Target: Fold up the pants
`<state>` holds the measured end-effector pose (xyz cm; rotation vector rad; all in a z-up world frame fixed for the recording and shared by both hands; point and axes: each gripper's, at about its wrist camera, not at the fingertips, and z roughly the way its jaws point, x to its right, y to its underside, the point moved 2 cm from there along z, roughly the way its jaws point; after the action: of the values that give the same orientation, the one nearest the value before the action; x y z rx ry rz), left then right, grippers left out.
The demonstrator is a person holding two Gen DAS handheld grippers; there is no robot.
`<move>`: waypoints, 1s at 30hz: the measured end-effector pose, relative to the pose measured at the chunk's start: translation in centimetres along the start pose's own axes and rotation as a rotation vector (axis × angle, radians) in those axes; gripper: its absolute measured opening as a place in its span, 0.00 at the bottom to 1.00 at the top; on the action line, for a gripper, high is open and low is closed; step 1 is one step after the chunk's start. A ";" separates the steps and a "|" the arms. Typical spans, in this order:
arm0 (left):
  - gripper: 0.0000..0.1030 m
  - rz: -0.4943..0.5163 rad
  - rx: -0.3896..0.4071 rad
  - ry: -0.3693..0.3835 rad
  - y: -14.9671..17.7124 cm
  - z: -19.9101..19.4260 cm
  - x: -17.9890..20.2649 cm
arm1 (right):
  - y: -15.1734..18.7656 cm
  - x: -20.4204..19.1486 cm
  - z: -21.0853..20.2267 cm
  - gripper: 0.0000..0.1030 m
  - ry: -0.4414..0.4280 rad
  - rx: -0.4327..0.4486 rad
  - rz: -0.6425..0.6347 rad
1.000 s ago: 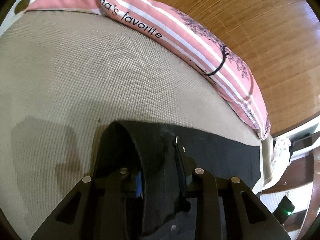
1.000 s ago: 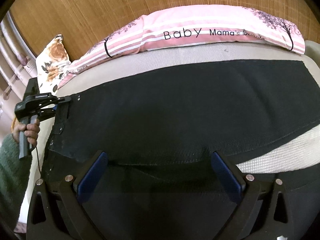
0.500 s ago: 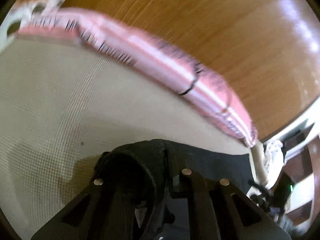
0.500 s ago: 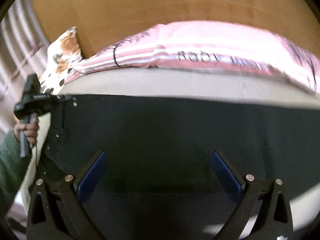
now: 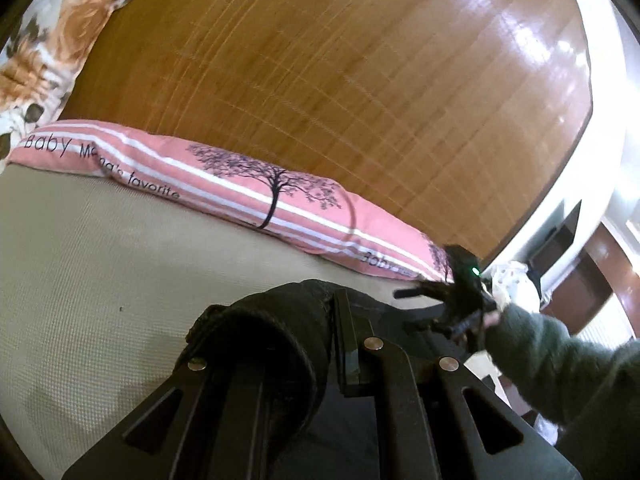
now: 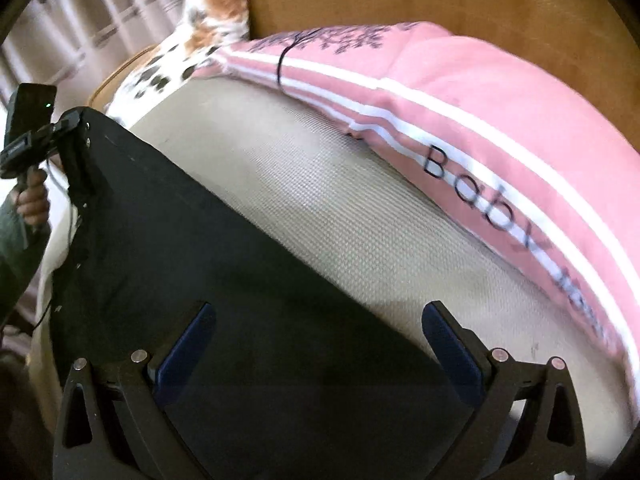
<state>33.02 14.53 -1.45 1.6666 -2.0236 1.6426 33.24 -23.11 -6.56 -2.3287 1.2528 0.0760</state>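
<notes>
Left wrist view
Left gripper (image 5: pixel 316 340): clenched on a bunched fold of the pants (image 5: pixel 276 320).
Surface: beige woven mattress (image 5: pixel 100 280); pink striped pillow (image 5: pixel 240 192) along its far edge.
Room: wooden headboard (image 5: pixel 340 80) behind; floral pillow (image 5: pixel 44 52) top left.

Right wrist view
Right gripper (image 6: pixel 316 344): released, blue pads wide apart over the pants.
Pants: dark sheet stretched across the mattress, far corner gripped by the left gripper.
Room: curtains (image 6: pixel 80 12) at left.
</notes>
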 end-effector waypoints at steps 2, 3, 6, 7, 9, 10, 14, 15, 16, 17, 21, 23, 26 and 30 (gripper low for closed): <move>0.09 0.005 -0.004 -0.009 0.0 0.0 0.1 | -0.2 0.6 0.4 0.96 -0.053 -0.036 -0.026; 0.09 0.005 -0.006 -0.015 -0.1 0.1 0.1 | -0.3 0.9 0.6 0.92 -0.085 -0.055 -0.038; 0.09 -0.002 -0.014 -0.030 0.0 0.3 0.0 | -0.1 1.6 1.3 0.85 -0.143 -0.101 -0.061; 0.09 -0.002 -0.017 -0.036 -0.1 0.4 -0.1 | 0.1 1.9 1.4 0.82 -0.141 -0.110 -0.069; 0.09 0.000 -0.024 -0.045 0.0 0.5 -0.3 | 0.1 2.3 1.9 0.74 -0.146 -0.123 -0.086; 0.09 0.001 -0.026 -0.046 0.0 0.5 -0.3 | 0.3 2.4 1.9 0.68 -0.151 -0.122 -0.088; 0.09 0.002 -0.030 -0.060 0.0 0.4 -0.4 | 0.5 2.6 2.3 0.50 -0.148 -0.106 -0.089; 0.09 0.006 -0.034 -0.065 0.0 0.5 -0.4 | 0.6 2.4 2.2 0.36 -0.142 -0.095 -0.091; 0.09 0.016 -0.042 -0.076 0.1 0.6 -0.3 | 0.8 2.3 2.0 0.23 -0.124 -0.091 -0.089; 0.09 0.026 -0.048 -0.087 0.1 0.8 -0.2 | 0.9 2.1 2.0 0.18 -0.105 -0.088 -0.088; 0.09 0.059 -0.058 -0.158 0.3 1.5 -0.3 | 1.9 0.5 0.7 0.09 0.018 -0.055 -0.095; 0.09 0.085 -0.053 -0.201 0.4 1.6 -0.2 | 2.4 -0.7 -0.5 0.08 0.079 -0.023 -0.086; 0.09 0.117 -0.040 -0.223 0.5 1.0 0.2 | 3.4 -3.0 -2.8 0.08 0.167 0.029 -0.088; 0.09 0.143 -0.019 -0.199 0.8 -0.5 1.5 | 5.5 -6.0 -6.3 0.08 0.266 0.087 -0.072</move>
<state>31.52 13.73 -0.87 1.7815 -2.2919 1.5470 24.28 -23.85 -1.59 -2.3616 1.2649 -0.3165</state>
